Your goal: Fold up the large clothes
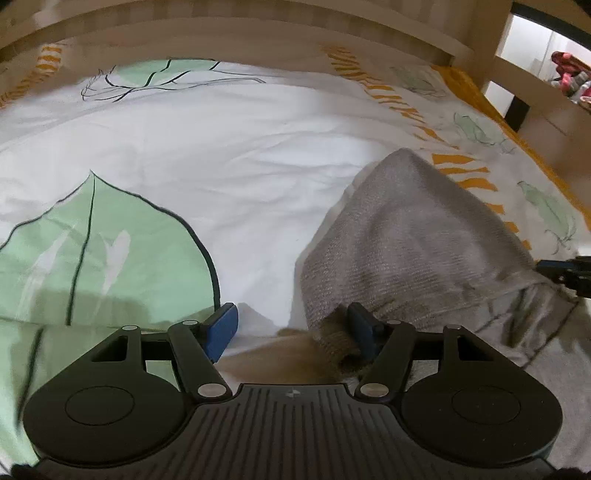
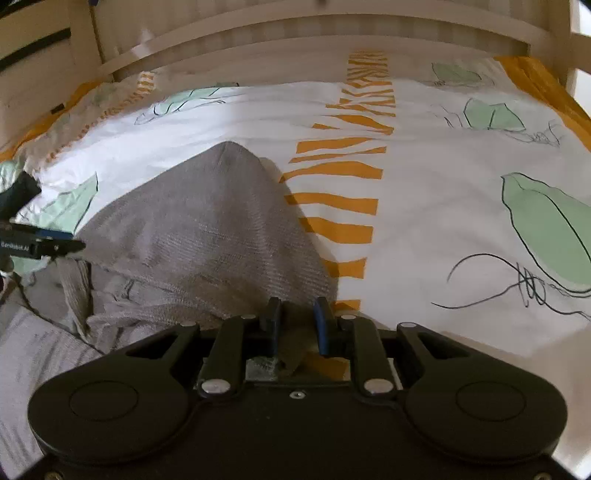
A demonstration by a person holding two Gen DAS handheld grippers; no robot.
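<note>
A grey knitted garment (image 1: 413, 236) lies on the bed, its far part drawn up into a pointed peak (image 2: 229, 155). My left gripper (image 1: 291, 328) stands open at the garment's near left edge. A fold of the knit rests against its right finger (image 1: 364, 328), while the left finger is over bare cover. My right gripper (image 2: 297, 325) has its jaws close together, shut on a bunch of the garment's near right edge. Each gripper shows at the edge of the other's view: the right gripper (image 1: 565, 273) and the left gripper (image 2: 44, 243).
The bed cover (image 1: 221, 155) is white with green leaves and orange stripes (image 2: 340, 199). A pale wooden bed rail (image 2: 295, 33) runs along the far side, with a post (image 1: 502, 33) at the corner. Loose grey cloth (image 2: 40, 350) lies nearer me.
</note>
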